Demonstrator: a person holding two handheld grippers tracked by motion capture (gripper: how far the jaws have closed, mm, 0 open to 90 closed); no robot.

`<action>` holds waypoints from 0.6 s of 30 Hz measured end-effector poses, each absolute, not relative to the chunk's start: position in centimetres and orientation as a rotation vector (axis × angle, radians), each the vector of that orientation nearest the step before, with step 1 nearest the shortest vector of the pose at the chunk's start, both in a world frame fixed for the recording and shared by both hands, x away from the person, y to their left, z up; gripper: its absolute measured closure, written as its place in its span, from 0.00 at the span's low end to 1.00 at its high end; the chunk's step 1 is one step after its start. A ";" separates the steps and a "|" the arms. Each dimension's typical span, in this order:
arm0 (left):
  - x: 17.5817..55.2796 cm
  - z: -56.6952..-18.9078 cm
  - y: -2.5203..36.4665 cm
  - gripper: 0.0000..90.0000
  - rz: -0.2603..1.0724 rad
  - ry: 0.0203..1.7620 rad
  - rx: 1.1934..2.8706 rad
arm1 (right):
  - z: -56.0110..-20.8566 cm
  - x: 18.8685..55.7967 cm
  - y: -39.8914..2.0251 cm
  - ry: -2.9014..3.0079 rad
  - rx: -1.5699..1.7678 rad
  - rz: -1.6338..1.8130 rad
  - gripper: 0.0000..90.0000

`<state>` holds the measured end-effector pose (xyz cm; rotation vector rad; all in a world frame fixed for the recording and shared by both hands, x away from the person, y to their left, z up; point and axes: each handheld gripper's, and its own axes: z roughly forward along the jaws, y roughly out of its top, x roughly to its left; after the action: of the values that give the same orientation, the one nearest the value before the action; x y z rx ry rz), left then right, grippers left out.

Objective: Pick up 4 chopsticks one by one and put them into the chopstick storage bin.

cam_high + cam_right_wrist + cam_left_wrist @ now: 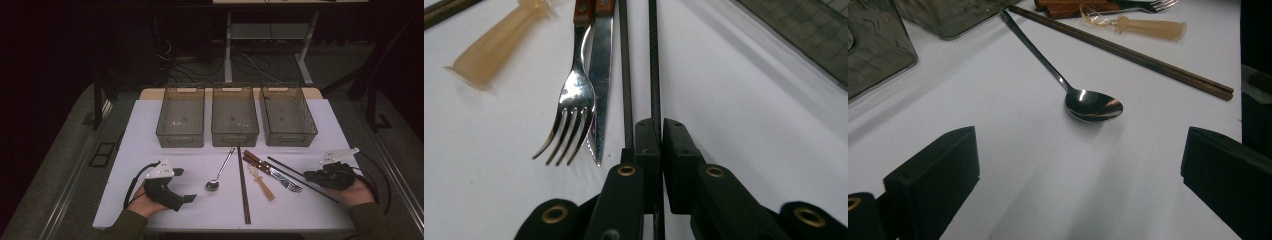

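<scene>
High view: three bins (pixel 234 116) at back of table (pixel 150 150) all bare, cutlery not yet sorted, left tongs (pixel 187 198) near spoon (pixel 215 181), right tongs (pixel 312 176) at black chopsticks (pixel 295 175). Left gripper view: jaws wide apart, holding nothing, spoon (pixel 1088 102) lying just ahead, wooden chopsticks (pixel 1128 52) beyond. Right gripper view: right tongs (pixel 660 137) clamped on one black chopstick (pixel 655 60), its twin (pixel 624 70) free alongside, fork (pixel 571 115) and knife (pixel 600 90) just beside; sorting barely started, everything left.
</scene>
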<state>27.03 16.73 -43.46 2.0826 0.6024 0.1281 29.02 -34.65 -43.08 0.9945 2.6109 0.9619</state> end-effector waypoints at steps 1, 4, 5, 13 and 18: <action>27.0 -43.5 16.7 0.01 0.128 0.602 2.083 | -43.0 29.0 -34.7 2.610 0.988 0.967 0.95; 27.0 -43.5 16.7 0.01 0.126 0.599 2.082 | -42.5 28.9 -34.6 2.598 0.969 0.988 0.95; 27.0 -43.5 16.7 0.01 0.126 0.599 2.081 | -42.4 28.8 -34.6 2.593 0.969 0.991 0.95; 26.9 -43.6 16.5 0.01 0.119 0.591 2.079 | -41.8 28.6 -34.6 2.576 0.948 1.012 0.95; 27.0 -43.8 16.6 0.01 0.123 0.602 2.064 | -41.6 28.5 -34.6 2.562 0.959 1.036 0.95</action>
<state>26.98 16.56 -43.82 2.0644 0.6019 0.1232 28.53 -34.60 -41.57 0.9589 2.5620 1.0357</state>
